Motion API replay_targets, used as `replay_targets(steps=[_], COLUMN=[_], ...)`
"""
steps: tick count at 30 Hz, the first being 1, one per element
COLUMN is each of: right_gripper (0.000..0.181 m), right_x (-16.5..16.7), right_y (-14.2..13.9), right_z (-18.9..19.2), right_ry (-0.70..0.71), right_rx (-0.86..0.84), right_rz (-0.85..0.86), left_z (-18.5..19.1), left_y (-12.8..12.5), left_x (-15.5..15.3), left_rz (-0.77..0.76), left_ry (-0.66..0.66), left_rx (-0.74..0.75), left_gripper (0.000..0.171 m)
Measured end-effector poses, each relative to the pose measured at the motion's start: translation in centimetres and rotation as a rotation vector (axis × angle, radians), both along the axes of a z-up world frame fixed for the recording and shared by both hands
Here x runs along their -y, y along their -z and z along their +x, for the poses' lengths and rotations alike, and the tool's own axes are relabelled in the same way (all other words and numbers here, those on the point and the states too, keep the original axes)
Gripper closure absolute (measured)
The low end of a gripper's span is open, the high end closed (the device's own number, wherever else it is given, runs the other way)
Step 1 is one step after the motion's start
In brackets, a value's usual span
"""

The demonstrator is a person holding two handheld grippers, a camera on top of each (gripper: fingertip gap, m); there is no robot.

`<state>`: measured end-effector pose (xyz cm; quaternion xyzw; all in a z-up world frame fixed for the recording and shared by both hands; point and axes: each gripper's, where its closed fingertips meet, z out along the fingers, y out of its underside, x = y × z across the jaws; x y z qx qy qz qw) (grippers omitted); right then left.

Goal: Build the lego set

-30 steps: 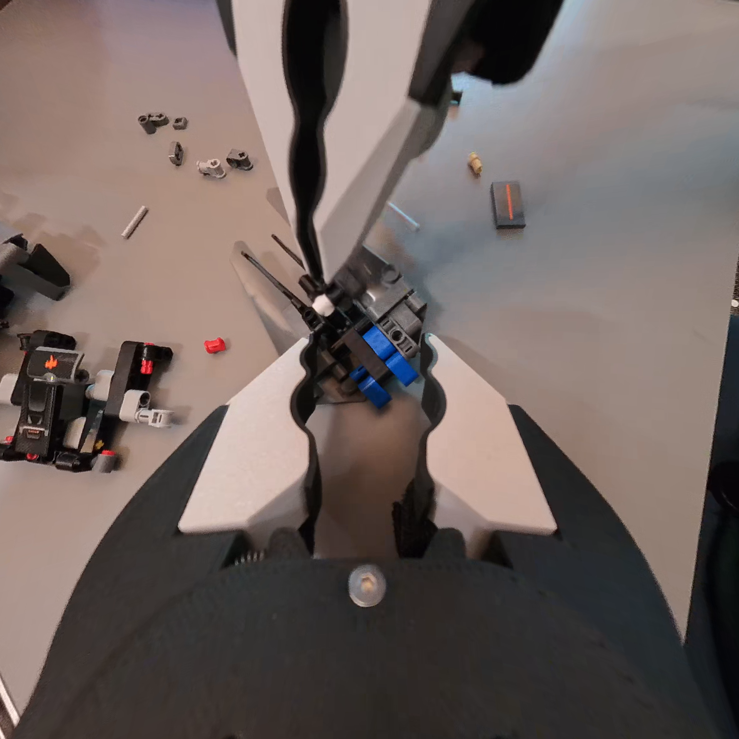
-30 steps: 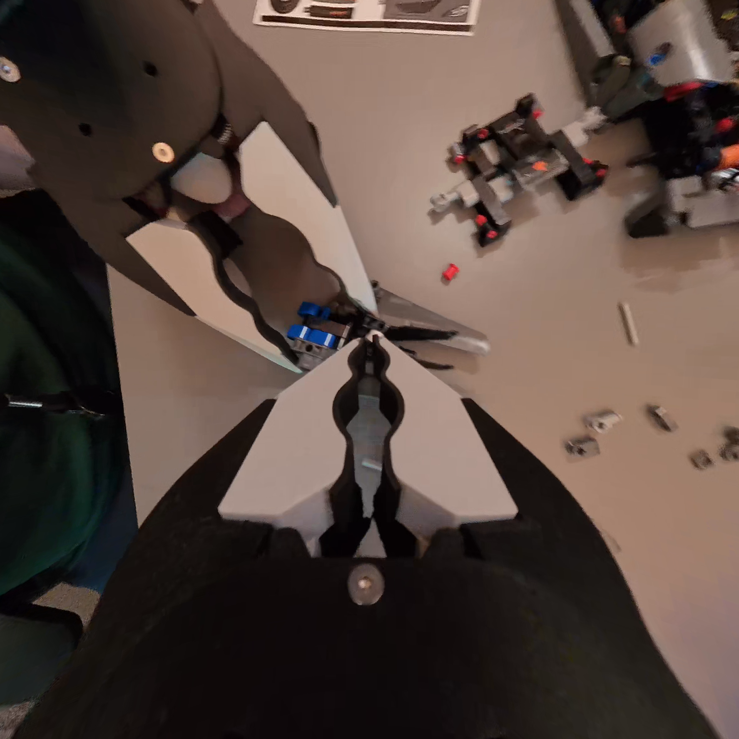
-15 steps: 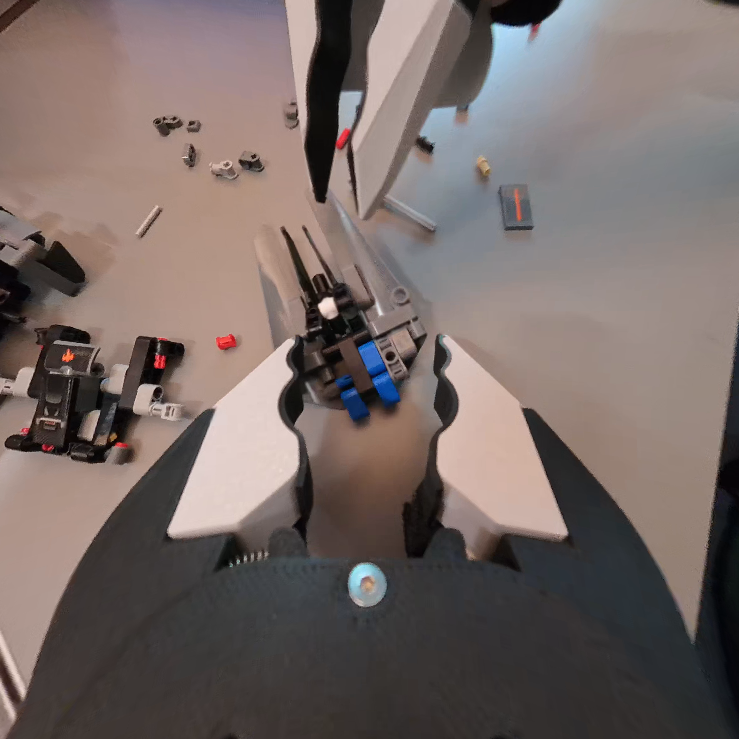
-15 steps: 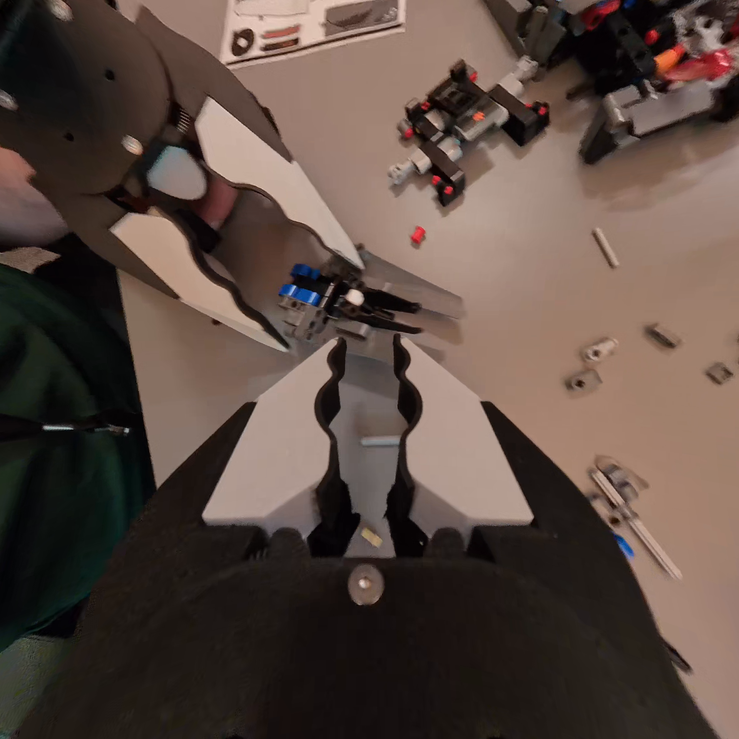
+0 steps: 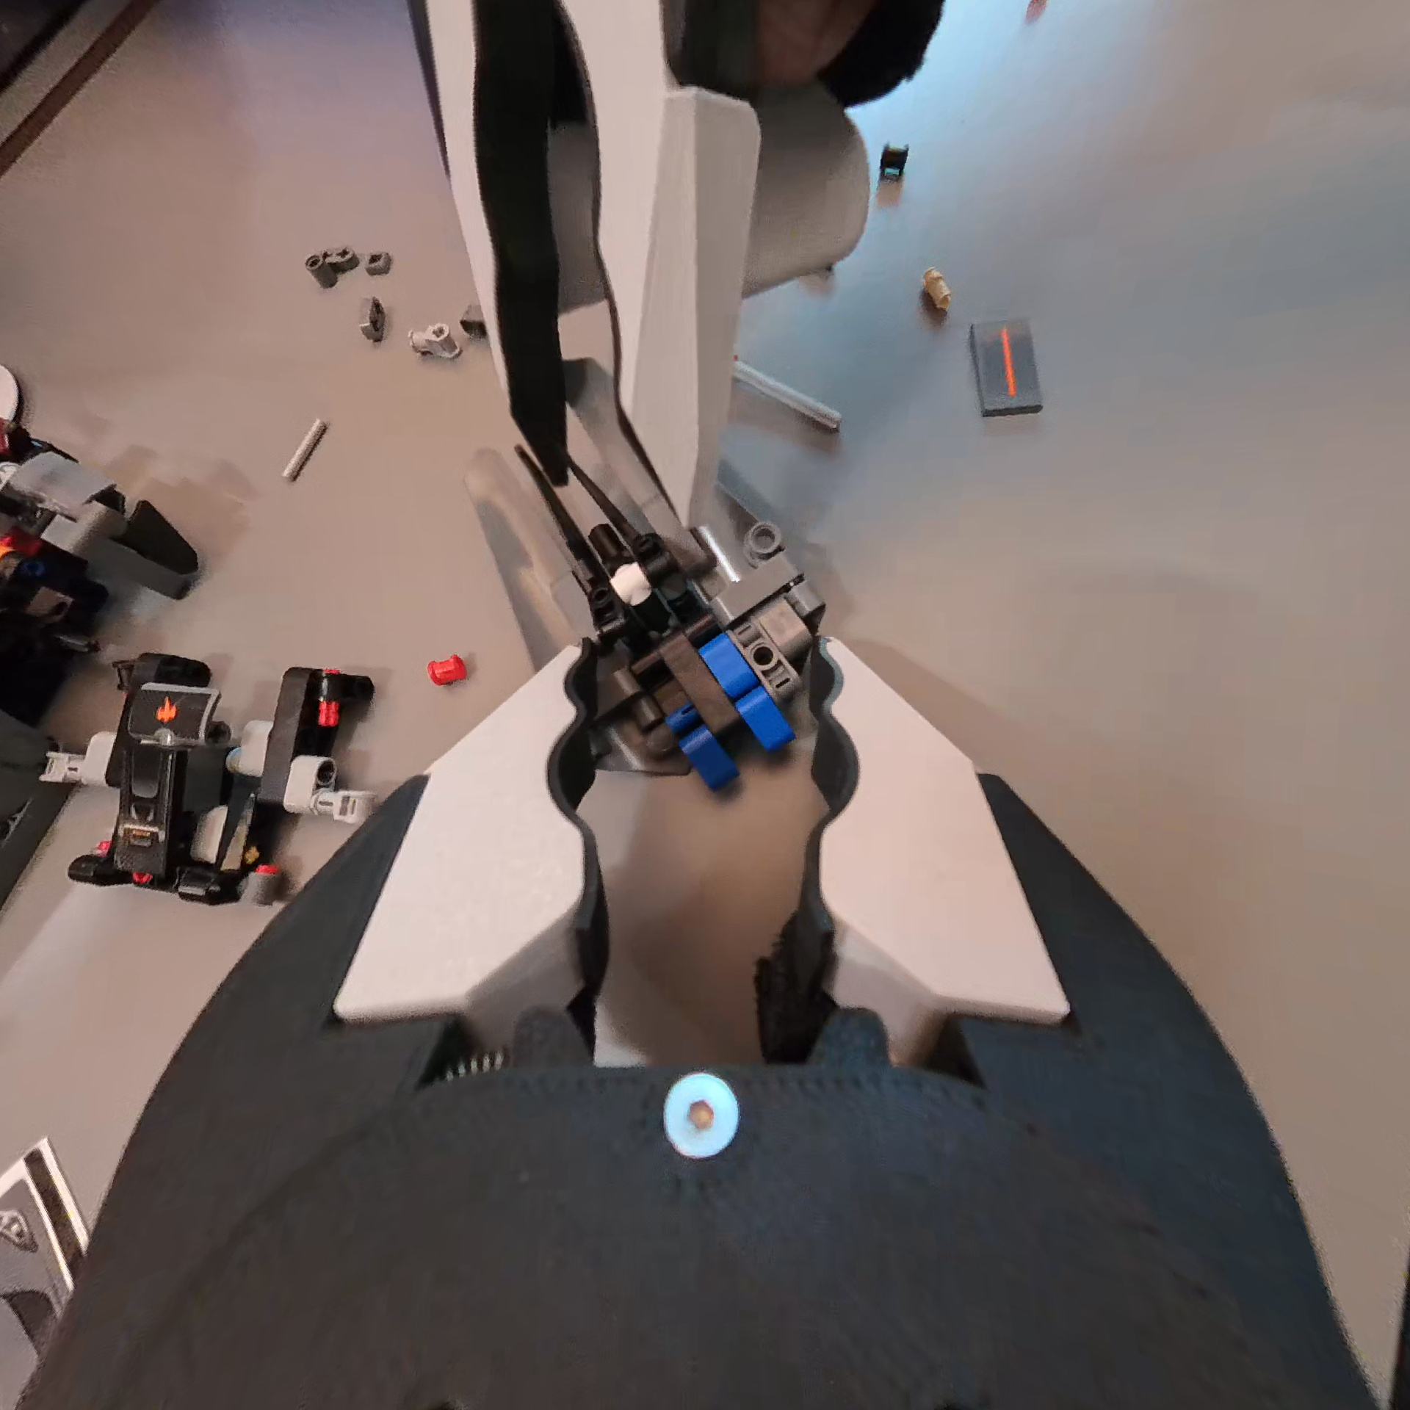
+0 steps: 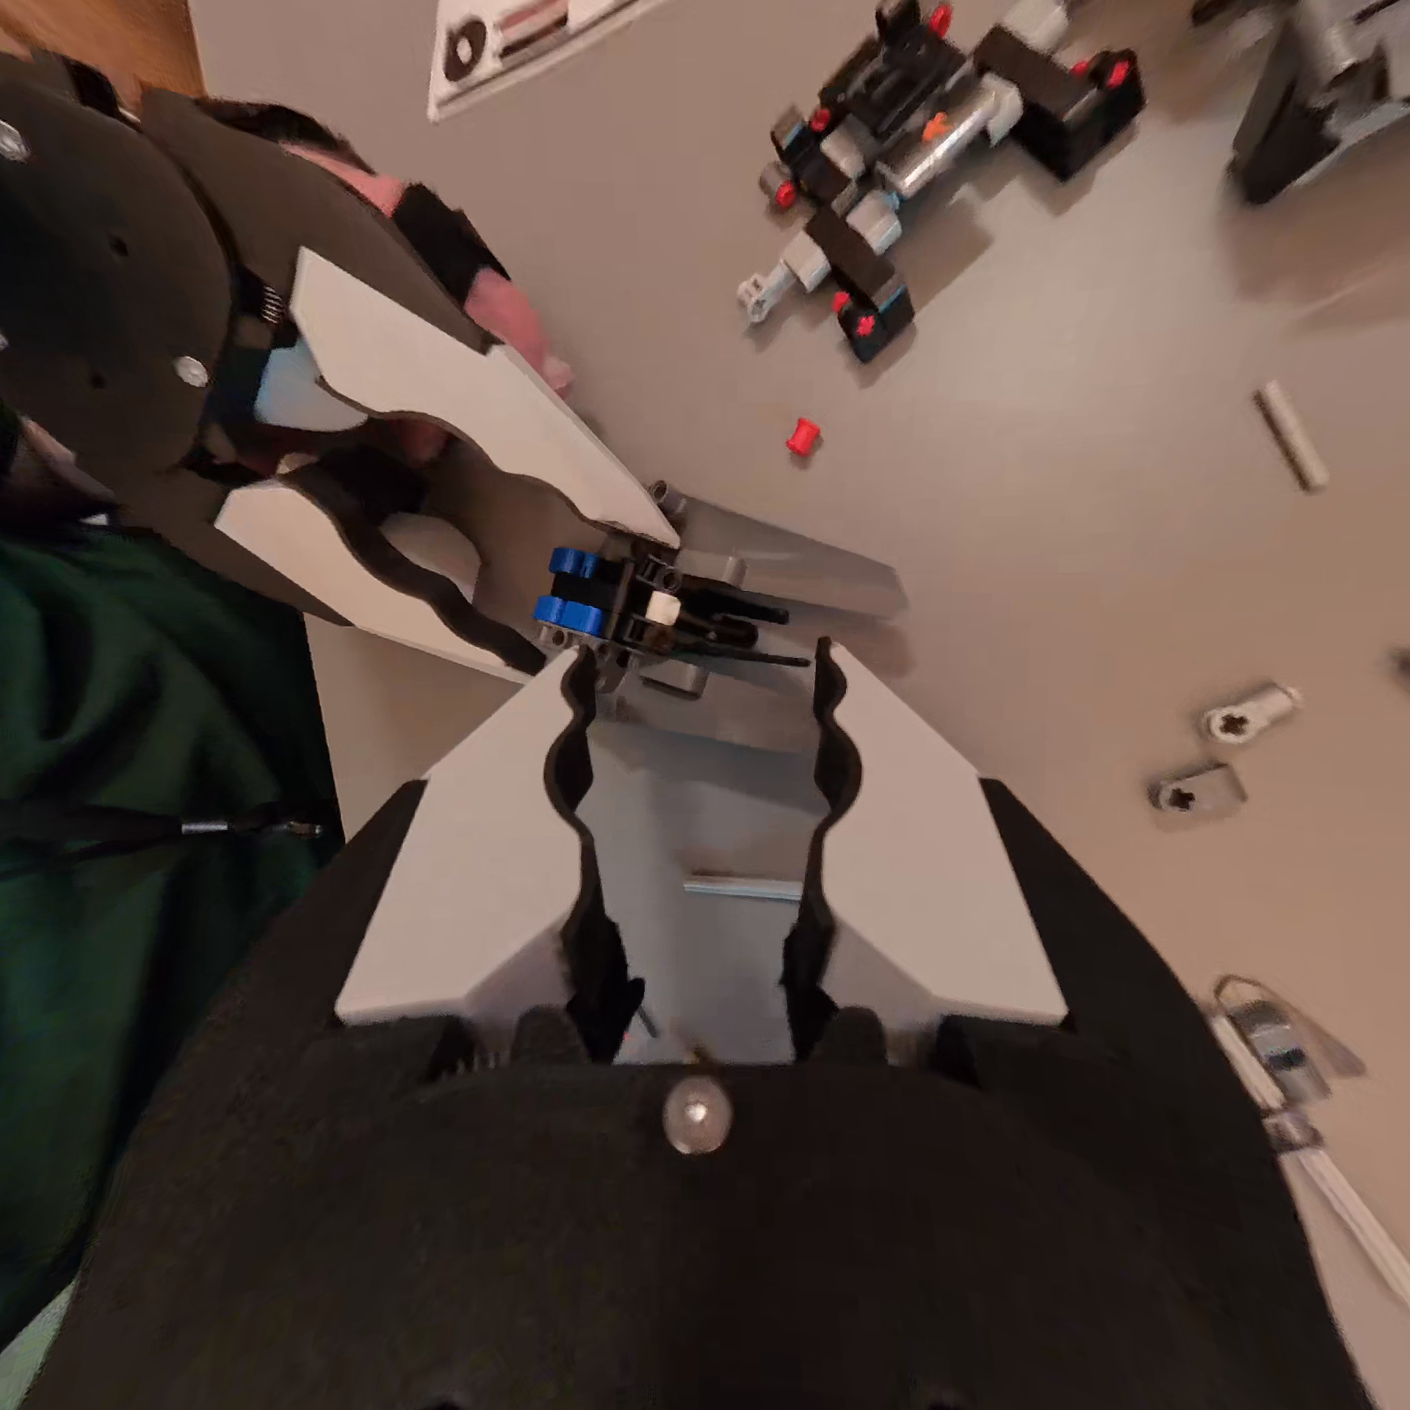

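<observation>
A small Lego assembly of black beams, blue pieces, grey wing panels and a white stud sits between my left gripper's fingertips, which is shut on its sides just above the grey table. It also shows in the right wrist view, with the left gripper clamping its blue end. My right gripper is open and empty, its tips just short of the assembly's black spikes. In the left wrist view the right gripper hangs down over the wing panels.
A black and grey sub-build and a red pin lie left. Grey connectors, a short axle, a long axle, a tan pin and a dark tile lie beyond. A booklet lies far left. The gap from one gripper's tips to the other's is roughly 4 cm. Between my left fingertips and the red pin there is roughly 5 cm. It is also in sight in the right wrist view.
My right gripper was shut at the white stud, then let go, opened wide and drew back a little. My left gripper kept hold of the assembly.
</observation>
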<state>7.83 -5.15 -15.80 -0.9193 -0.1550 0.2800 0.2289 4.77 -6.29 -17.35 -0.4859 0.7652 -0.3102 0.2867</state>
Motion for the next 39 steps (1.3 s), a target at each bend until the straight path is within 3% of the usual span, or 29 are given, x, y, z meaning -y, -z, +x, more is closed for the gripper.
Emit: replay_targets(steps=[2,6,14,18,24,30,31,39], right_gripper=[0.132,0.125,0.151,0.158,0.147,0.156,0.148,0.153], right_x=[0.0,0.4,-0.4,0.0,-0.7,-0.9,-0.5,-0.4], right_y=[-0.1,-0.2,-2.2,-0.8,-0.2,-3.0,-2.2,0.1], right_z=[0.1,-0.1,1.3,1.4,2.2,1.6,1.8,0.3], right_ry=[-0.036,-0.074,-0.054,-0.066,-0.042,-0.039,-0.032,-0.027], right_rx=[-0.022,-0.148,-0.342,-0.287,-0.351,-0.249,-0.198,-0.162], right_rz=[-0.015,-0.103,-0.121,-0.169,-0.199,-0.081,-0.116,-0.157], left_z=[0.1,0.1,0.1,0.2,0.2,0.3,0.4,0.4], left_y=[0.0,0.1,0.1,0.1,0.1,0.1,0.1,0.3], left_x=[0.0,0.0,0.1,0.0,0.0,0.0,-0.1,-0.1], left_rz=[0.004,0.020,0.025,0.032,0.036,0.046,0.049,0.077], left_ry=[0.002,0.003,0.018,0.021,0.021,0.021,0.020,0.015], left_rx=[0.001,0.004,0.007,0.008,0.010,0.012,0.013,0.015], left_gripper=[0.118,0.118,0.118,0.118,0.118,0.118,0.118,0.119])
